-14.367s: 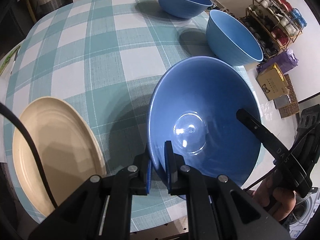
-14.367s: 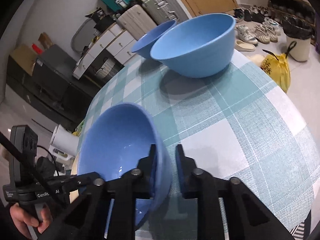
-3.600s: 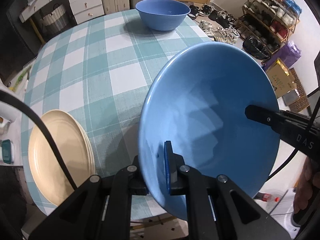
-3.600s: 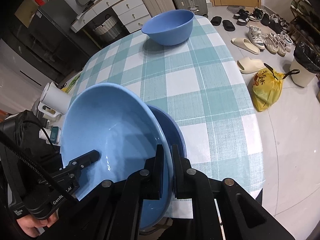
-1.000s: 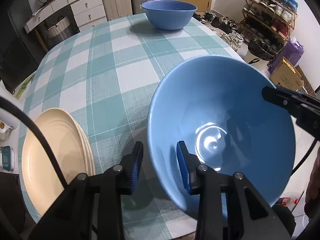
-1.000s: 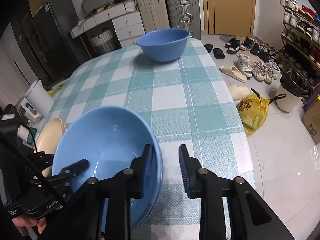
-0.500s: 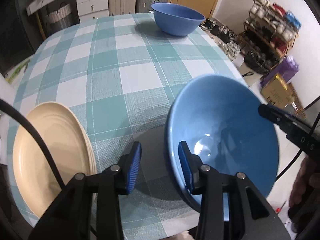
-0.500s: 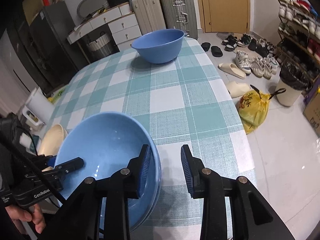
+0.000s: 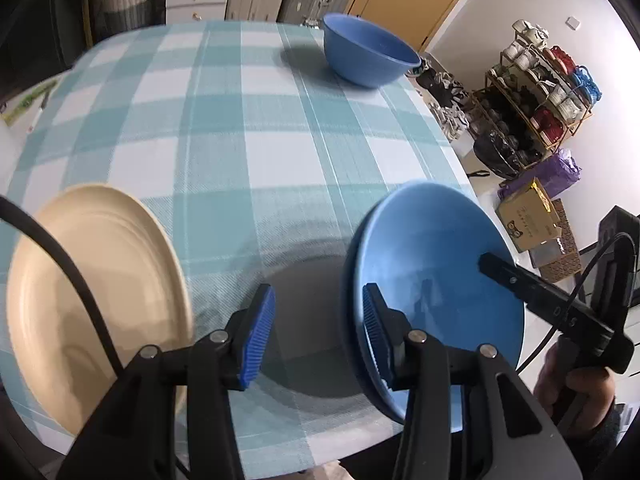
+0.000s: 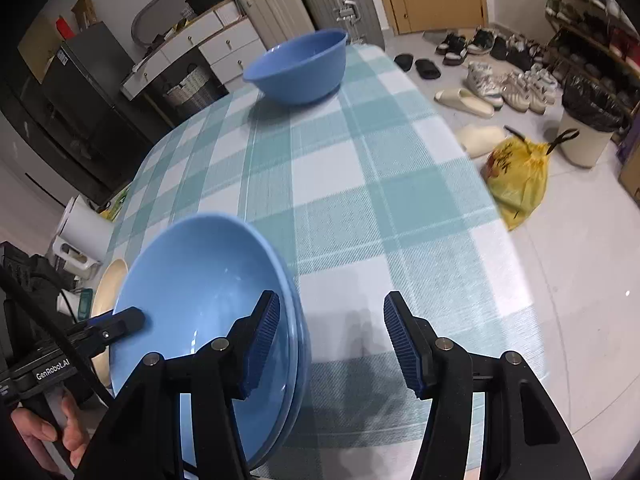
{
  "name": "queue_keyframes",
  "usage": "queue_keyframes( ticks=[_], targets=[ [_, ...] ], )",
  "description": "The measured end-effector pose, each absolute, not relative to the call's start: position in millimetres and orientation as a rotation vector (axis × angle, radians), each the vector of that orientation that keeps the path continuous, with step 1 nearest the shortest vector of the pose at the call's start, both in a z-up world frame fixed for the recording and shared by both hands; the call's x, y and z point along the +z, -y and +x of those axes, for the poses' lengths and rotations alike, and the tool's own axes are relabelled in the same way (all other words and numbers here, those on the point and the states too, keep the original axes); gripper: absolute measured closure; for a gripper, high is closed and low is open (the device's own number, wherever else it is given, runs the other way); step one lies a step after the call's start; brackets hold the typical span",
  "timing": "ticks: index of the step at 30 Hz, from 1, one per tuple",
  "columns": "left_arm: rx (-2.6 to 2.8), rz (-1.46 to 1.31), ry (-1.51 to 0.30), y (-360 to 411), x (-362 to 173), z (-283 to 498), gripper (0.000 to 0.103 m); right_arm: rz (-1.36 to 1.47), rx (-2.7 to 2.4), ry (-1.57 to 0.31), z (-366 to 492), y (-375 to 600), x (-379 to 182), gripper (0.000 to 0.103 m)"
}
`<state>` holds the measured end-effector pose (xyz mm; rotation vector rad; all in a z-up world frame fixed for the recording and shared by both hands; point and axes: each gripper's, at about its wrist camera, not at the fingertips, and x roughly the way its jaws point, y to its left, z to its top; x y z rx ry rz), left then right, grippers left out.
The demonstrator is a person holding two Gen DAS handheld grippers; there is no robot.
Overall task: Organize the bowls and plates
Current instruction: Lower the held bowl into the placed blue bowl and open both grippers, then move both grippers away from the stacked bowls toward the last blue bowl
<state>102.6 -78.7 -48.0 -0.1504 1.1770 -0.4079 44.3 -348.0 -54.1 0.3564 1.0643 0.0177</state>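
Note:
Two blue bowls (image 9: 436, 280) sit nested at the near right edge of the checked table (image 9: 248, 128). My left gripper (image 9: 316, 332) straddles their left rim, its jaws opening and no pad touching. My right gripper (image 10: 332, 344) straddles the right rim of the nested bowls (image 10: 200, 300), its jaws also opening and clear of it. One right gripper finger (image 9: 504, 276) reaches over the bowls. A third blue bowl (image 9: 368, 56) (image 10: 298, 68) stands at the far edge. Stacked cream plates (image 9: 92, 292) lie at the near left.
The table edge runs just behind the nested bowls. On the floor to the right are a yellow bag (image 10: 516, 176), a bin (image 10: 588, 128), shoes and a shelf rack (image 9: 540, 92). Suitcases (image 10: 304, 0) and drawers stand beyond the table.
Both grippers, earlier shut on the rim of a lifted bowl, have let it go into the bowl beneath. Their jaws have spread wider over the last second, the right most.

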Motion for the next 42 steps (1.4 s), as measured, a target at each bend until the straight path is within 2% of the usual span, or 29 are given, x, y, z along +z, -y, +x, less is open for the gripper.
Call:
queue_keyframes(
  ticks=[5,9,12,20,30,37,42],
  targets=[
    [-0.423,-0.165,-1.231,88.1,-70.5,101.5,0.058,0.415,0.061,-1.135,46.1,345.6,-69.1,0.048],
    [-0.454,-0.225,-1.261,90.0,-84.5,101.3,0.058,0.484,0.118,-1.157,46.9,344.8,-76.7,0.059],
    [-0.459,-0.215,-1.267,94.0,-87.2,101.5,0.058,0.482,0.154,-1.178,49.1,338.6,-80.0,0.071],
    [-0.517,-0.24,-1.28,96.1,-80.6,104.4,0.06,0.445,0.151,-1.172,58.3,325.7,-77.8,0.082],
    [-0.478,-0.246,-1.262,80.3,-75.1,114.1,0.06,0.395,0.121,-1.147,68.4,324.3,-72.2,0.081],
    [-0.496,-0.238,-1.197,69.3,-56.8,118.1,0.059,0.297,0.131,-1.101,64.2,323.9,-53.5,0.077],
    [-0.52,-0.242,-1.18,63.5,-40.5,118.5,0.058,0.2,0.106,-1.022,57.3,323.6,-27.1,0.066]
  ],
)
